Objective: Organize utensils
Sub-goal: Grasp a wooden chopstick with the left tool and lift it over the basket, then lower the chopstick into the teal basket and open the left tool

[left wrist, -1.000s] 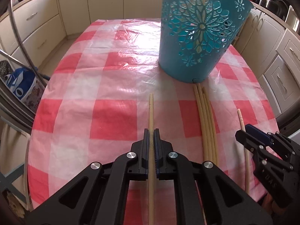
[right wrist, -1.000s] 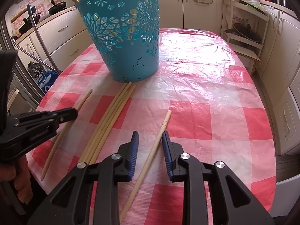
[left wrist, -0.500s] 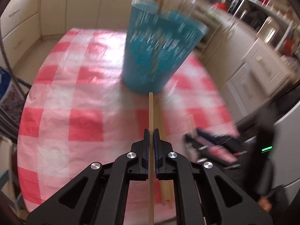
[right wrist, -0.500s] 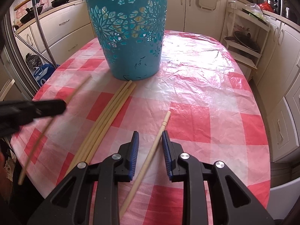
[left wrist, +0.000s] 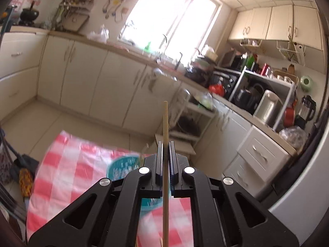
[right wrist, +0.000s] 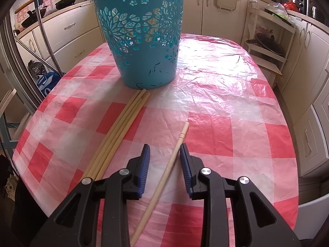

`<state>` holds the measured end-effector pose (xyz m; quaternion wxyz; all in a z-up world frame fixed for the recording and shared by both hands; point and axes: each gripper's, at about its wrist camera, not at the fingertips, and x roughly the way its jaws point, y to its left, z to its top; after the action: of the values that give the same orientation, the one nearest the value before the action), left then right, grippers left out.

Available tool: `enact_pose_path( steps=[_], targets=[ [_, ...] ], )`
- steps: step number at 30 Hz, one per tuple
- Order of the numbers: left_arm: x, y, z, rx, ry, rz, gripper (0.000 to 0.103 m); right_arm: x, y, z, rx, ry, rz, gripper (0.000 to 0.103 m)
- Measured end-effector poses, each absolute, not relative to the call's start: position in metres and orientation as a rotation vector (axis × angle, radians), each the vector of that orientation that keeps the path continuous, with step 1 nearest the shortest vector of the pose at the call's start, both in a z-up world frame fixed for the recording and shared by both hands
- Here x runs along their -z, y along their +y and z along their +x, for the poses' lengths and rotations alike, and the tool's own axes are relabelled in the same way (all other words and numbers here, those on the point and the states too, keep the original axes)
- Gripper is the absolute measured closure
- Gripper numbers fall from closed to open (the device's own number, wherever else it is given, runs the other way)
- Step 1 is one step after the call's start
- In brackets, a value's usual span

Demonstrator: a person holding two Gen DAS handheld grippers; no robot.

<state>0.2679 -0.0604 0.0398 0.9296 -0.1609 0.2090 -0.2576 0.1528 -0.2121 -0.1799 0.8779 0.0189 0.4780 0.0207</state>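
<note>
My left gripper (left wrist: 165, 144) is shut on a long wooden chopstick (left wrist: 165, 123), held high above the table and pointing out over the teal basket (left wrist: 123, 166), which shows blurred below the jaws. In the right wrist view the teal cut-out basket (right wrist: 141, 41) stands upright on the red-and-white checked tablecloth (right wrist: 226, 107). A bundle of several chopsticks (right wrist: 121, 127) lies in front of it. My right gripper (right wrist: 165, 148) hovers low over a single chopstick (right wrist: 170, 160) that lies between its jaws; the jaws are opening and the pads do not touch it.
Cream kitchen cabinets (left wrist: 92, 78) and a cluttered counter with appliances (left wrist: 265, 103) ring the table. A small white shelf unit (right wrist: 269, 41) stands past the table's far right edge. A metal frame and a blue bag (right wrist: 46, 80) stand at the left.
My left gripper has risen with its chopstick from the tablecloth and tilted up, so its view now takes in the kitchen. The right gripper stayed put and its jaws have widened around the single chopstick.
</note>
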Motion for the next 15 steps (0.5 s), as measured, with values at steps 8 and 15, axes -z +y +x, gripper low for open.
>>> enact_pose_path(
  steps=[8, 15],
  targets=[
    [-0.036, -0.091, 0.309, 0.371, 0.317, -0.265, 0.098, 0.18, -0.212, 0.155, -0.058, 0.993, 0.057, 0.065],
    [0.006, -0.102, 0.335, 0.283, 0.36, -0.228, 0.098, 0.18, -0.214, 0.156, -0.072, 0.992, 0.075, 0.063]
  ],
)
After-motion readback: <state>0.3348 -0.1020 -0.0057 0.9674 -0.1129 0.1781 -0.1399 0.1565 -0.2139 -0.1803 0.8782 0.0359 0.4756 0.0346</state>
